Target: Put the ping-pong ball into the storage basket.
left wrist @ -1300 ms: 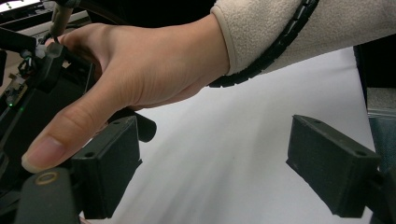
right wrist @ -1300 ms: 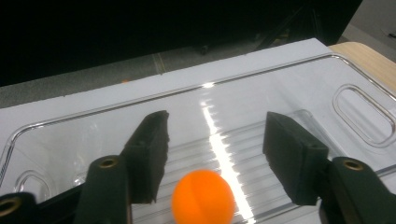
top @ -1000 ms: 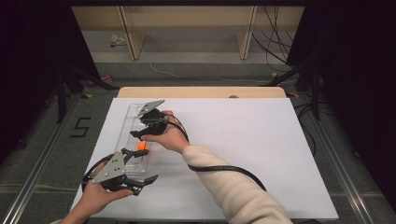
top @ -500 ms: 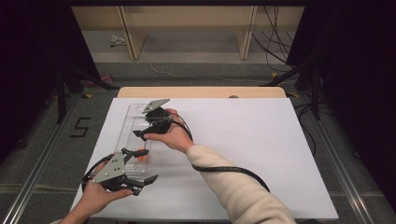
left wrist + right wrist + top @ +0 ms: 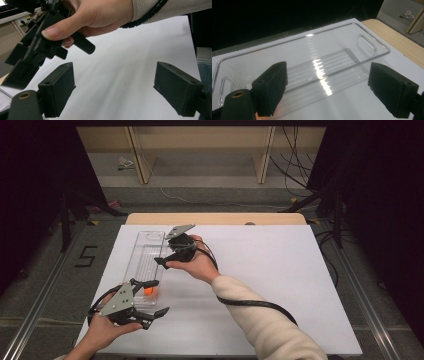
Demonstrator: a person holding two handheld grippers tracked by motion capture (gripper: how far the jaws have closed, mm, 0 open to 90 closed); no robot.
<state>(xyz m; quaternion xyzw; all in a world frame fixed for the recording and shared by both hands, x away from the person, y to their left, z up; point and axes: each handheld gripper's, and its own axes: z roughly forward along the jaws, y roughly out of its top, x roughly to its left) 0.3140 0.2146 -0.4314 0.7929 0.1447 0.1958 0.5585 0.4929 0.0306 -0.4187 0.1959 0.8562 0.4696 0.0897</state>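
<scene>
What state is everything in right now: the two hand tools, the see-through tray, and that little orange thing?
Left tool: open, holding nothing.
Right tool: open, holding nothing, above the tray.
Clear tray: flat on the table, upright, no lid.
Orange thing: lying inside the tray, at its near end.

A wide white sheet (image 5: 280, 285) covers nearly the whole desk, leaving a bare strip of pale wood (image 5: 215, 218) along the far edge. Past that edge, a light wooden shelf frame (image 5: 200, 150) stands on the grey floor, with a small crumpled scrap (image 5: 126, 164) near its left upright. Black cables (image 5: 295, 165) trail at the far right. A black numeral five (image 5: 86, 256) marks the floor off the desk's left edge.
</scene>
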